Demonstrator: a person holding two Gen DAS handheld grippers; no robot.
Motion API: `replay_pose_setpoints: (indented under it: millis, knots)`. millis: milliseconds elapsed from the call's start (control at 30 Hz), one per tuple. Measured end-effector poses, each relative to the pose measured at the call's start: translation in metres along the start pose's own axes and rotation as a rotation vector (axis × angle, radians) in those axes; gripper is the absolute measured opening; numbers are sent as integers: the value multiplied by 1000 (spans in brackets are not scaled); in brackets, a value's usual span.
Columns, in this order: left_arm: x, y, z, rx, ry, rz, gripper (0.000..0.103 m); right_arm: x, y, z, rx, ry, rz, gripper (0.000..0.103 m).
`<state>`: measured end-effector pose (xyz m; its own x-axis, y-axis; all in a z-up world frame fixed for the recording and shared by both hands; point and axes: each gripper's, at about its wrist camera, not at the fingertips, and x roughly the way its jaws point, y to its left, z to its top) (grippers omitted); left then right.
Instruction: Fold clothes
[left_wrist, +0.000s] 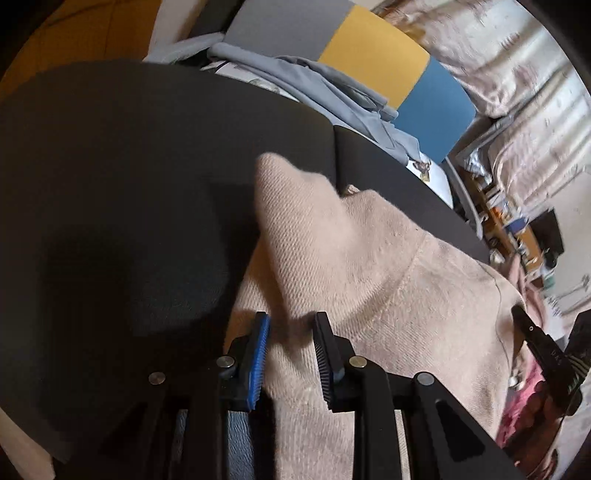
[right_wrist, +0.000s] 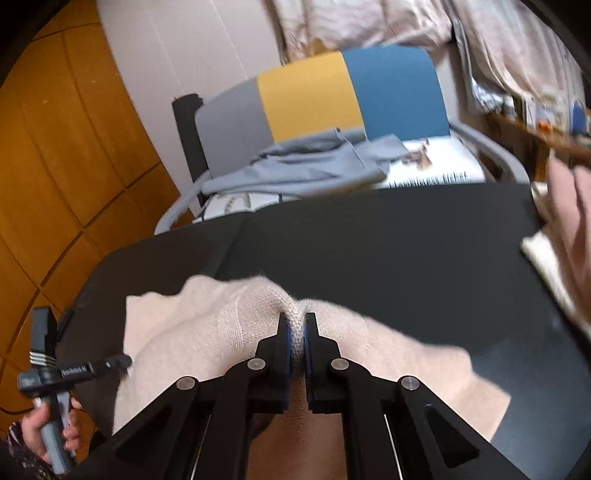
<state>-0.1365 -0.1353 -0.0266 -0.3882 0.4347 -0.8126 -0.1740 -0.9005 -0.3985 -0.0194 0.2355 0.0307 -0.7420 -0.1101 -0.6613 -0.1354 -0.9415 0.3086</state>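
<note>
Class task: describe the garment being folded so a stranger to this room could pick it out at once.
Find the black table in front of the striped chair. The sweater lies on its near side, pinched by the right gripper. It is beige and fuzzy; the garment on the chair is grey-blue.

- The sweater (right_wrist: 229, 332) lies on the near part of the table (right_wrist: 369, 240), and part of it hangs over the near edge.
- Behind the table stands a chair (right_wrist: 332, 96).
- On the seat of the chair lies a heap of clothes (right_wrist: 306, 166), and under it a printed cloth (right_wrist: 436, 162).
- The right gripper (right_wrist: 297, 332) is at a raised fold in the middle of the sweater.
- The left gripper (left_wrist: 291, 354) is over the sweater, to the left of the right one.
- Left of the table is a floor (right_wrist: 55, 166).
</note>
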Motion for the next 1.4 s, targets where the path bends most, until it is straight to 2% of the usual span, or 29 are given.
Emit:
replay_pose_setpoints:
  millis: [100,167,267,300,333,367,400,433,600,767,800,900,967,1067,1133,1167,1200,1333,1400]
  knots:
    - [19,-18,6,87,23,60,30,2,-10,-5,17,13,6,6]
    - [34,-32,7,171,22,140,32,2,-14,-8,26,18,16,6]
    - [41,-45,5,193,-27,183,32,1,-17,-13,29,26,24,6]
    - [41,-47,4,197,-30,172,29,1,-17,-15,29,28,23,6]
    - [41,-49,3,201,-33,160,22,0,-18,-16,37,29,27,6]
    - [42,-52,2,202,-35,145,8,0,-20,-17,47,29,32,6]
    - [40,-53,2,188,-26,103,7,-1,-23,-17,55,28,38,6]
    - [38,-54,3,177,-22,64,6,-3,-27,-17,63,26,44,6]
    - [-22,-73,20,201,-132,-59,6,-19,-19,1,63,-15,82,6]
    - [-86,-100,48,260,-255,-161,6,-54,2,42,64,-106,162,4]
    - [-98,-106,54,273,-278,-179,6,-63,7,51,55,-132,177,0]
    - [-133,-123,72,311,-346,-234,6,-98,26,81,-10,-242,217,0]
    - [-148,-132,78,309,-352,-278,6,-121,43,104,-64,-290,229,0]
    - [-171,-152,83,329,-395,-306,6,-134,64,127,-150,-274,248,1]
    - [-186,-166,87,342,-423,-325,6,-126,72,122,-184,-218,238,20]
    - [-193,-172,88,349,-436,-333,6,-114,72,111,-200,-188,204,65]
    - [-199,-177,85,362,-443,-335,6,-102,72,98,-215,-157,166,102]
    - [-213,-189,75,404,-449,-347,6,-37,62,40,-280,-20,-16,101]
    - [-214,-189,66,405,-446,-356,6,1,48,15,-273,67,-51,89]
